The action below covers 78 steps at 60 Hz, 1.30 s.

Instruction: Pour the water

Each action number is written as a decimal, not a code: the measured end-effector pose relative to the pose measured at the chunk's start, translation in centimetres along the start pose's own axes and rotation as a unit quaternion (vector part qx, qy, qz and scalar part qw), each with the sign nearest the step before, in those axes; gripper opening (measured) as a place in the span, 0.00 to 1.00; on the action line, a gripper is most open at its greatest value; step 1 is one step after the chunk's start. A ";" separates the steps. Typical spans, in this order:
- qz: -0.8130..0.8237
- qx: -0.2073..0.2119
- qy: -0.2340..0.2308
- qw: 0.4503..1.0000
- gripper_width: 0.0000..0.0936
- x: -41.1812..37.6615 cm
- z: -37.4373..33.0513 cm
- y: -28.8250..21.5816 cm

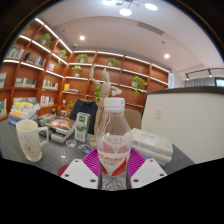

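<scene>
A clear plastic water bottle [113,140] with a white cap and a red and white label stands upright between my gripper's [113,168] fingers. Both magenta pads [92,161] press against its sides, so the gripper is shut on it. The bottle hides the view straight ahead. A white mug [30,139] stands on the grey table [55,158] to the left, beyond the fingers.
A clear lidded plastic box [152,145] sits to the right of the bottle. Books and a small box [62,126] lie behind the mug. Wooden bookshelves [40,70] line the far walls, and a counter [185,112] stands at the right.
</scene>
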<state>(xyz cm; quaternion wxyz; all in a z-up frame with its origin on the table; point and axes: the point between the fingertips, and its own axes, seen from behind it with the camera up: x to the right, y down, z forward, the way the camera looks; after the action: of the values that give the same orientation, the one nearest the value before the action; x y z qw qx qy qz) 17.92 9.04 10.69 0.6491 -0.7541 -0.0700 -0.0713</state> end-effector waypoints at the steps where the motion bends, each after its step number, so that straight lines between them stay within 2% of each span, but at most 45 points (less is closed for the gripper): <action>1: -0.015 -0.003 0.004 1.000 0.37 0.0 0.0 0.0; 7: -0.165 -0.008 0.031 0.986 0.37 -0.6 0.2 -1.0; 12: -0.314 0.009 0.041 0.948 0.37 -2.0 0.6 -2.9; 19: -0.492 0.047 0.046 0.868 0.37 -5.2 1.0 -6.1; 30: -0.674 0.101 0.060 0.729 0.37 -10.2 1.2 -10.4; 44: -0.836 0.127 0.088 0.526 0.37 -14.2 1.3 -13.2; 52: -0.868 0.125 0.100 0.471 0.37 -15.3 0.8 -13.4; 58: -0.871 0.131 0.105 0.461 0.37 -16.0 0.4 -13.3; 69: -0.841 0.118 0.114 0.516 0.37 -15.3 -0.9 -13.6; 73: -0.806 0.121 0.106 0.570 0.37 -14.8 -1.5 -14.0; 78: -0.726 0.112 0.083 0.673 0.37 -13.5 -1.7 -13.7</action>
<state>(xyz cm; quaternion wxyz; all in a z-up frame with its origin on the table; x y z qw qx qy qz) 1.91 9.25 21.51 0.4754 -0.3778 -0.5489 -0.5744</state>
